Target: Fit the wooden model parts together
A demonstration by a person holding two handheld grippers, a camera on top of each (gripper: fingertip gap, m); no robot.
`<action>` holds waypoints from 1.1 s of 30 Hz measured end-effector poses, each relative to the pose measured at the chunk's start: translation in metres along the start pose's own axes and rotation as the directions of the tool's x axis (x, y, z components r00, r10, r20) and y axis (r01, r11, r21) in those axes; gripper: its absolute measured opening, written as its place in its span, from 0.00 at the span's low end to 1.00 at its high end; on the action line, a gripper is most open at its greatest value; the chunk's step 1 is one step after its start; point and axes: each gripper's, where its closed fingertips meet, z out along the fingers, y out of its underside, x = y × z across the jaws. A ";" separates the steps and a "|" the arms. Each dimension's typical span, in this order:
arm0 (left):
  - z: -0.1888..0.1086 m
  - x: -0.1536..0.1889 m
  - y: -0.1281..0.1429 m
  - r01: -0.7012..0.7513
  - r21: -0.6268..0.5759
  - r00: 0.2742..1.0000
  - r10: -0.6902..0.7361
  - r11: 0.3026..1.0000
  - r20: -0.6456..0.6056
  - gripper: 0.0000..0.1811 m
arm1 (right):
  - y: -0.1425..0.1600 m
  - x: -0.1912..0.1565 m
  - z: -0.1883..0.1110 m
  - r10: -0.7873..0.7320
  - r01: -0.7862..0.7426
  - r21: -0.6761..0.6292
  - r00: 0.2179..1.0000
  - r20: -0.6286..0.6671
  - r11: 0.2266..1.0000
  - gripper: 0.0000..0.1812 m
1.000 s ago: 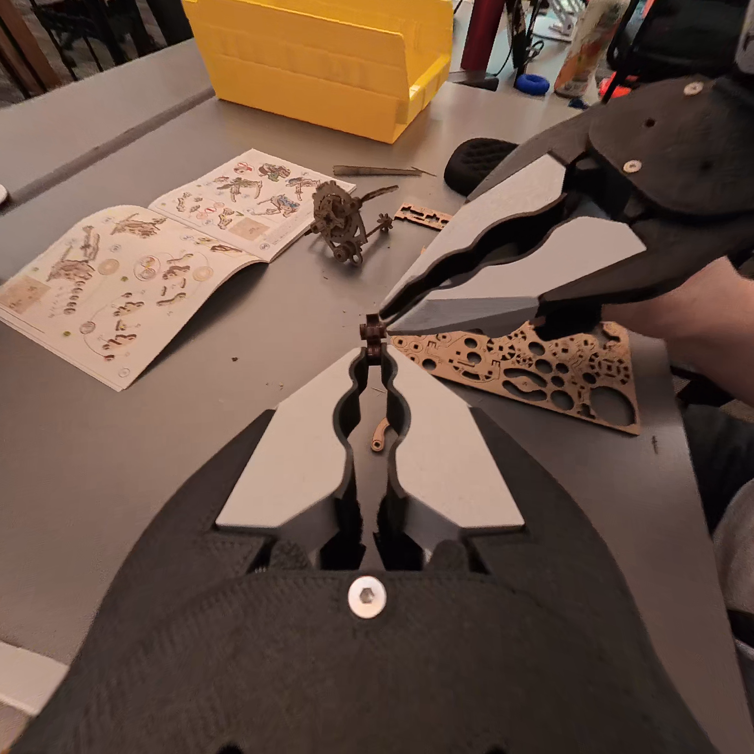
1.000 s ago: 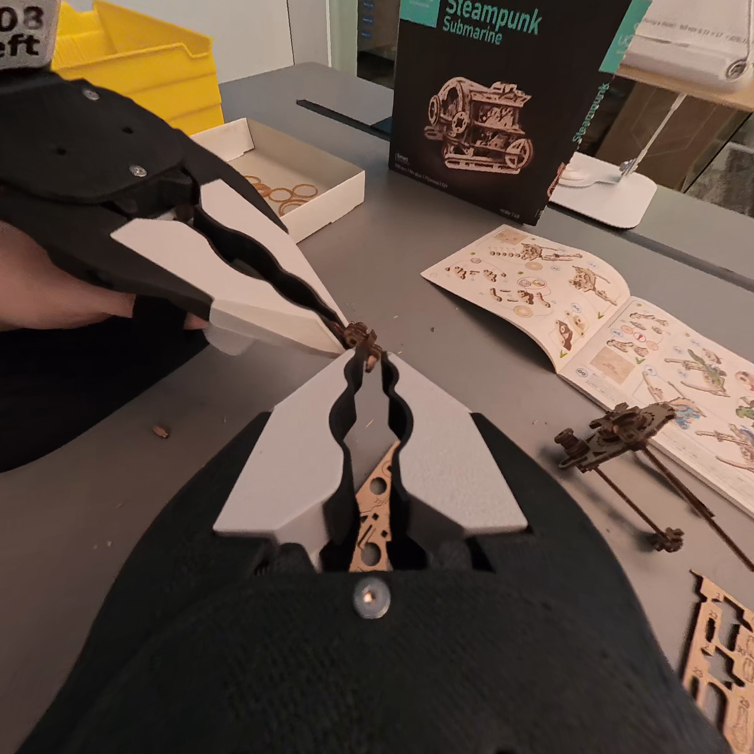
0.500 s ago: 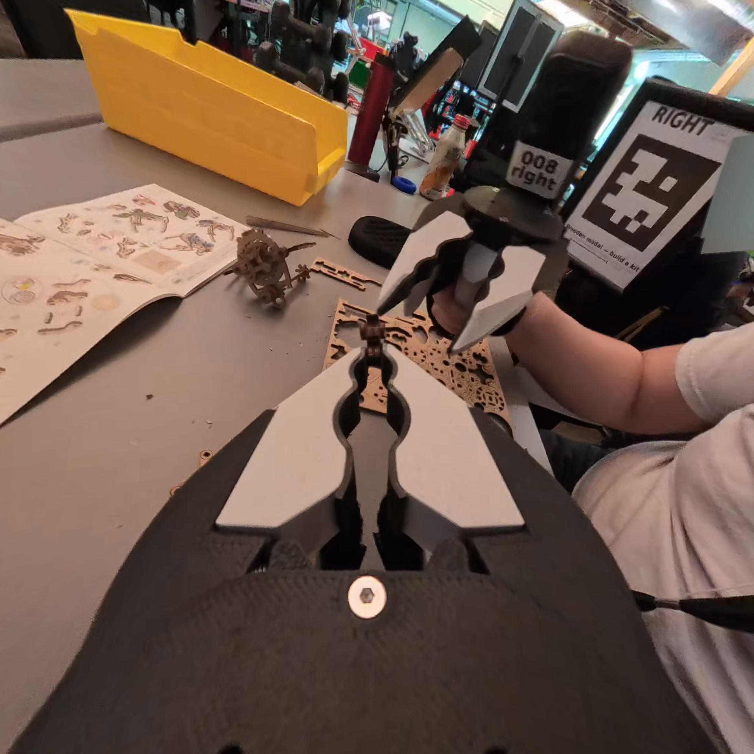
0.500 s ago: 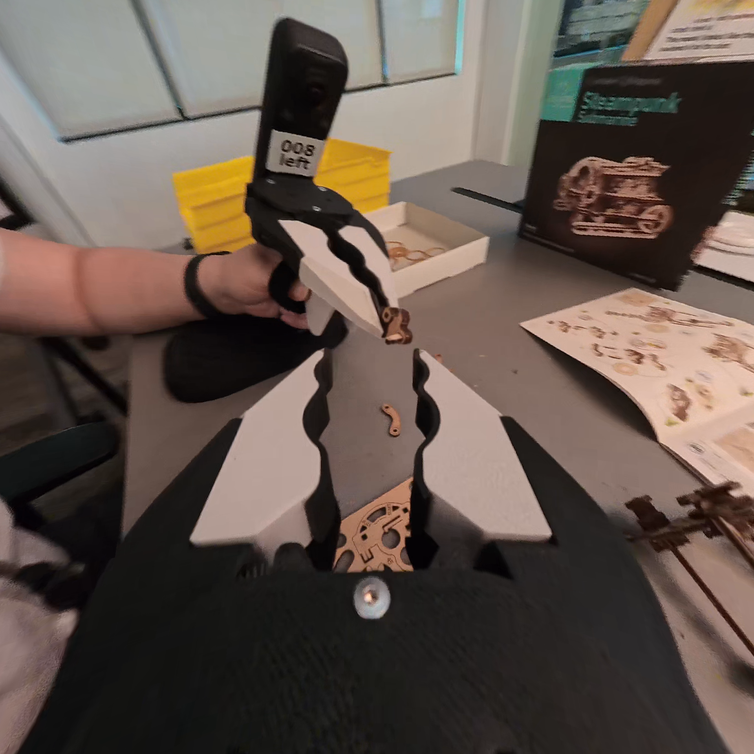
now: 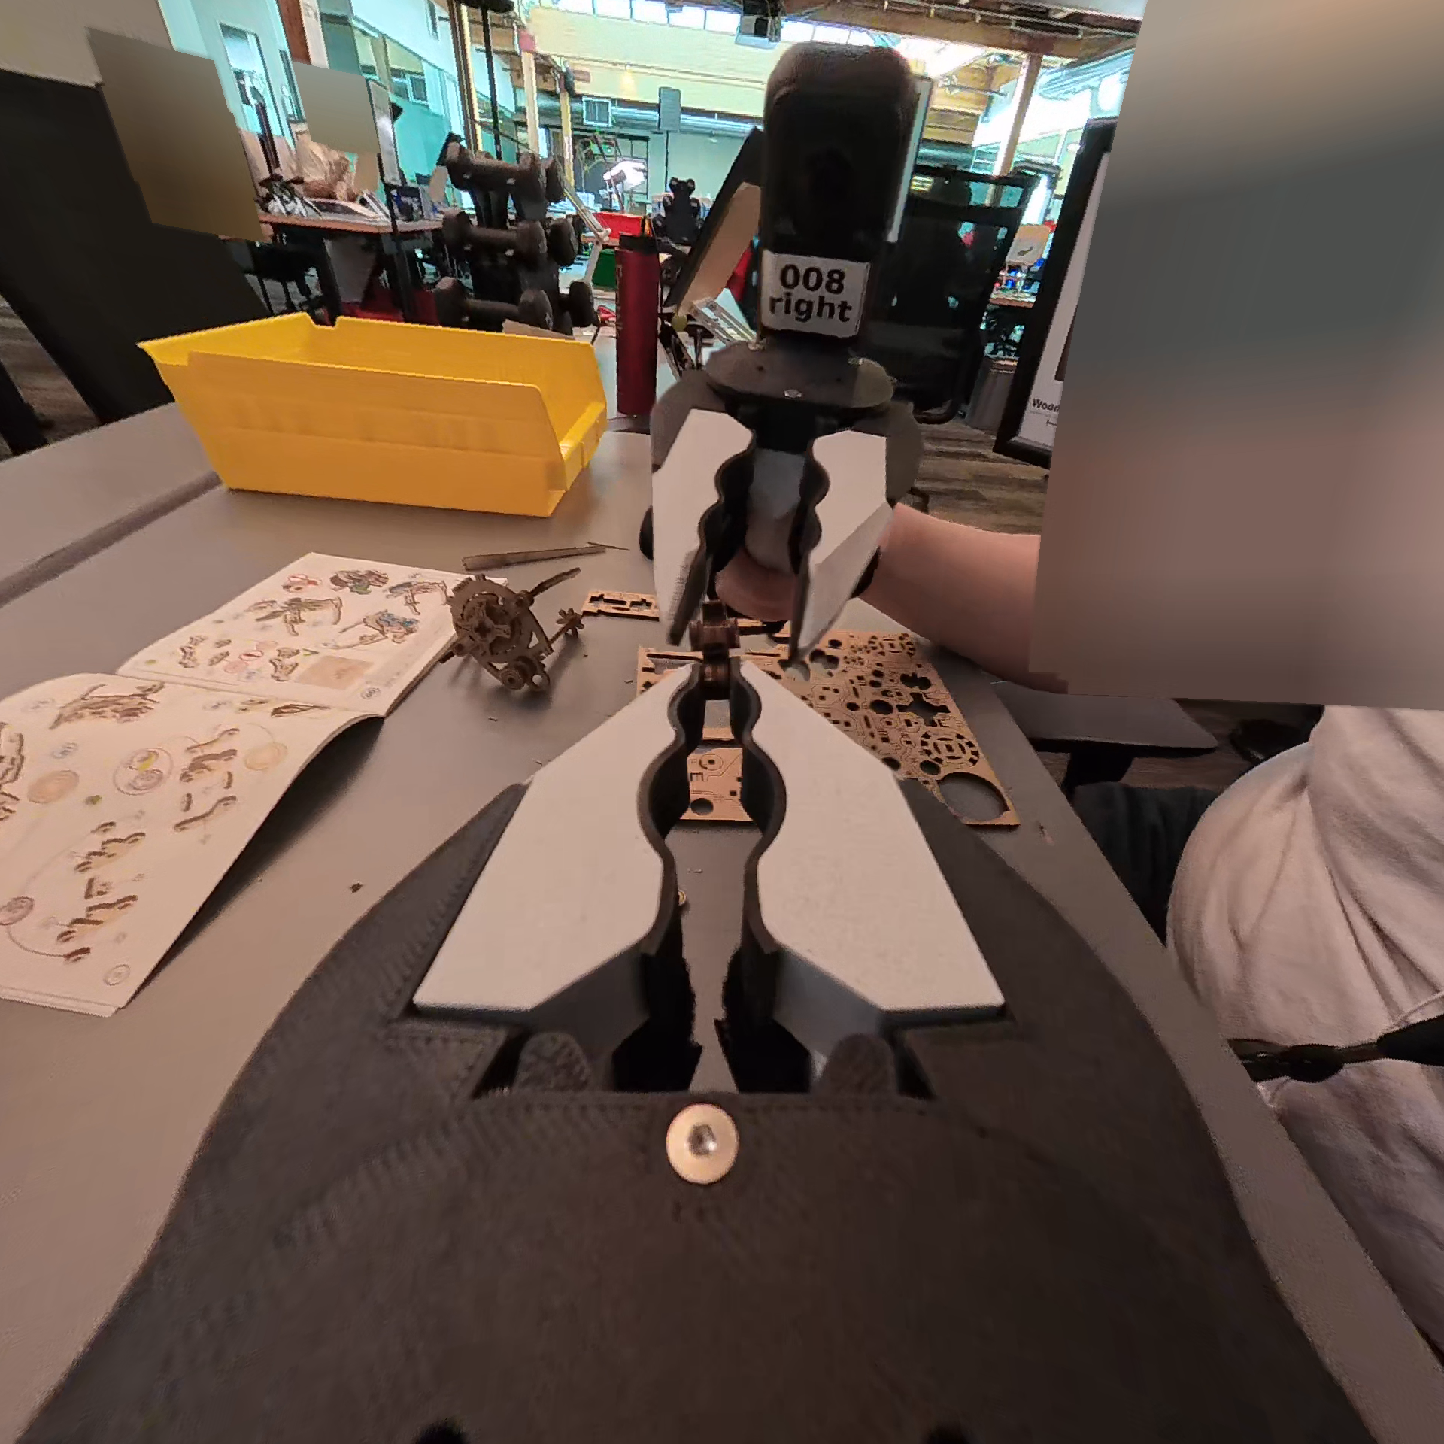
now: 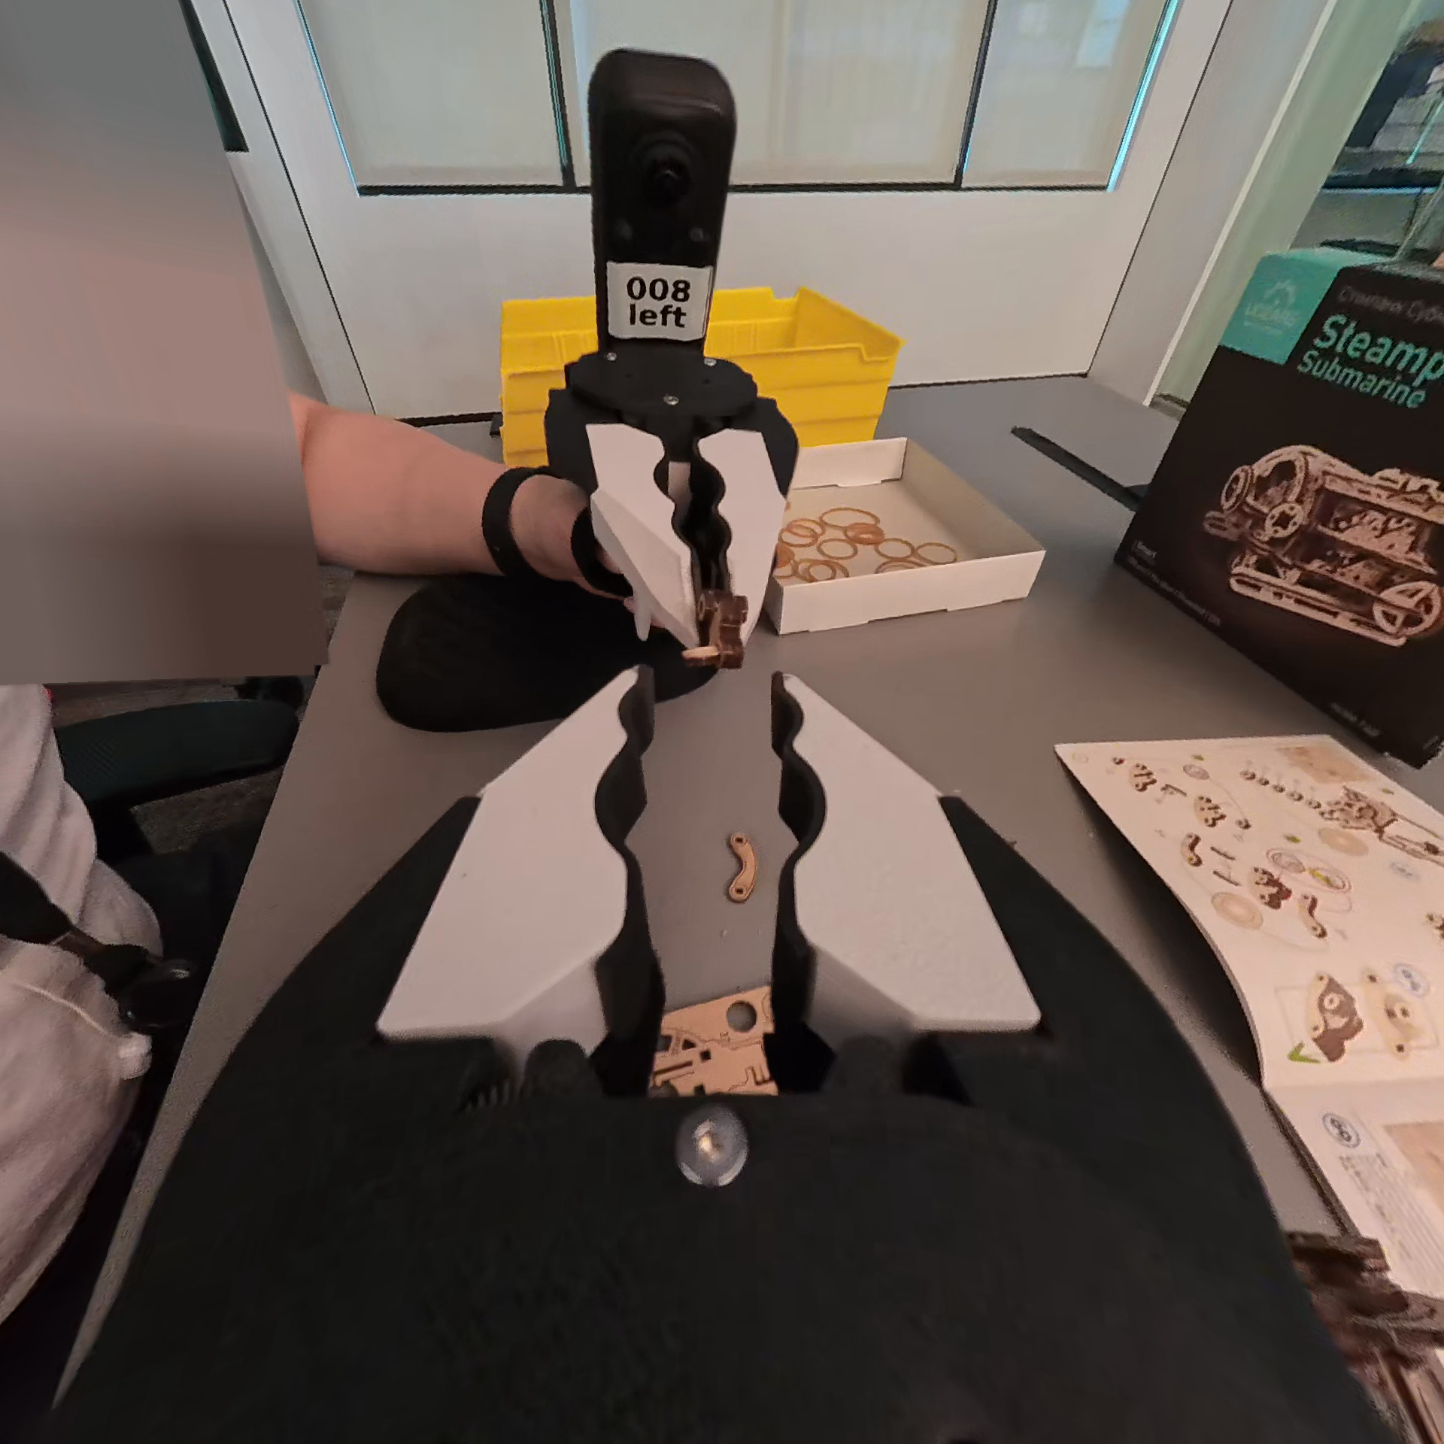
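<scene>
**Small wooden piece pinched and held up, second gripper waiting empty**

Left wrist view: the left gripper sits at the centre of the frame, its tips pressed onto a small dark wooden part that sticks up just above them. Right behind it, in the upper middle, the right gripper points down with its fingers spread and nothing between them. On the grey table, the punched wooden sheet lies right of centre, the half-built gear assembly left of centre beside the open instruction booklet, and a yellow bin stands in the upper left.

Right wrist view: the right gripper is spread wide in the lower half of the frame, empty. Facing it in the upper middle, the left gripper clamps the small wooden part clear of the table. A loose curved wooden link lies flat on the table at centre, seen between the open fingers. A white tray of rings sits right of centre, the kit box at far right.

To do this step well, I'd say the left hand should hold the part steady and square while the right closes on the mating piece by its edges, probably that curved link, leaving its hole free. Line peg and hole up before pressing; thin pieces like these could snap if forced at an angle.
</scene>
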 end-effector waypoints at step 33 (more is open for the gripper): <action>0.007 0.016 0.000 -0.080 -0.009 0.997 0.080 0.997 -0.013 0.01 | -0.004 -0.015 -0.003 0.001 -0.010 0.097 0.996 0.093 0.995 0.07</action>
